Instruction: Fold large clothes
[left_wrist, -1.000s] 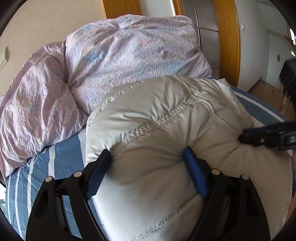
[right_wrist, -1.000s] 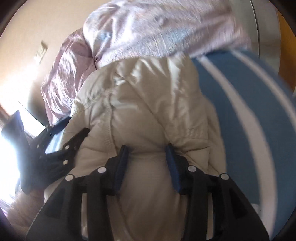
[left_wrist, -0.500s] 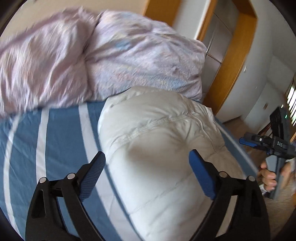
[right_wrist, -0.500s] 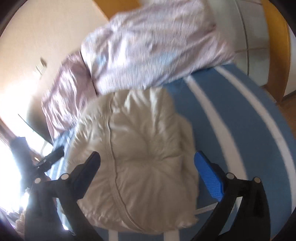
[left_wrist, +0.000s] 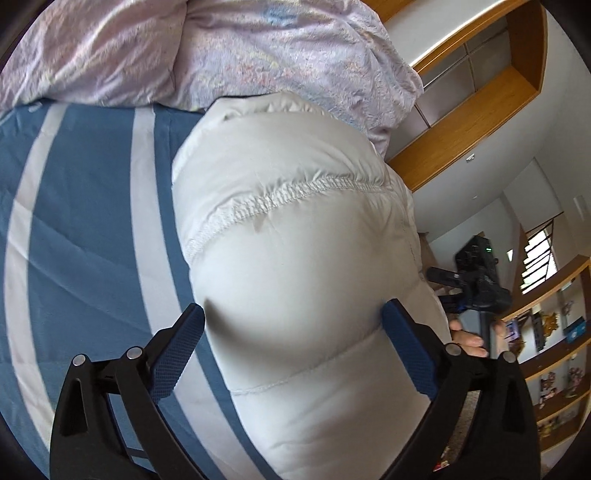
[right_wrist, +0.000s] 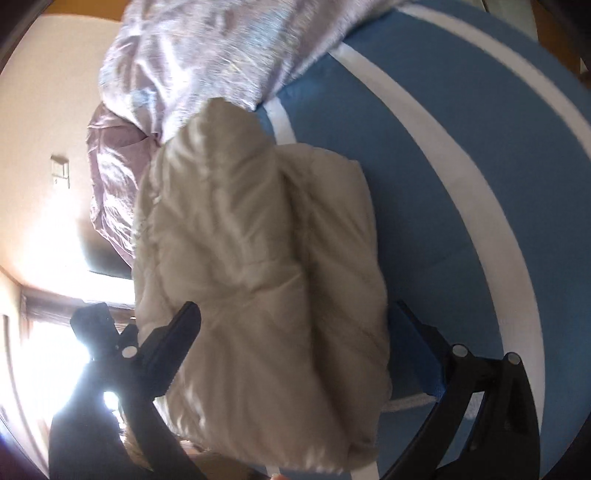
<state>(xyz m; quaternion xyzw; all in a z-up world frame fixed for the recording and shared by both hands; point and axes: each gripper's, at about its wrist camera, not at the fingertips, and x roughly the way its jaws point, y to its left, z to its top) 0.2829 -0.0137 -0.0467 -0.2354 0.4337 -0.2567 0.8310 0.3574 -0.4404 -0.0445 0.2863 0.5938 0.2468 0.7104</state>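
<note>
jacket (left_wrist: 295, 258) folded on striped bedsheet (left_wrist: 92, 221) | no legible writing

A blue bedsheet with white stripes (left_wrist: 92, 229) covers the bed. A crumpled pale lilac duvet (left_wrist: 229, 55) is heaped at twelve o'clock. Wooden door framing (left_wrist: 476, 96) stands at two o'clock, and cluttered wooden shelves (left_wrist: 557, 376) at four o'clock.

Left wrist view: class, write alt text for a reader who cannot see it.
A puffy white down jacket, folded into a bundle, lies on a blue-and-white striped bedsheet between the wide-open fingers of the left gripper. A crumpled lilac duvet lies behind it.
</note>
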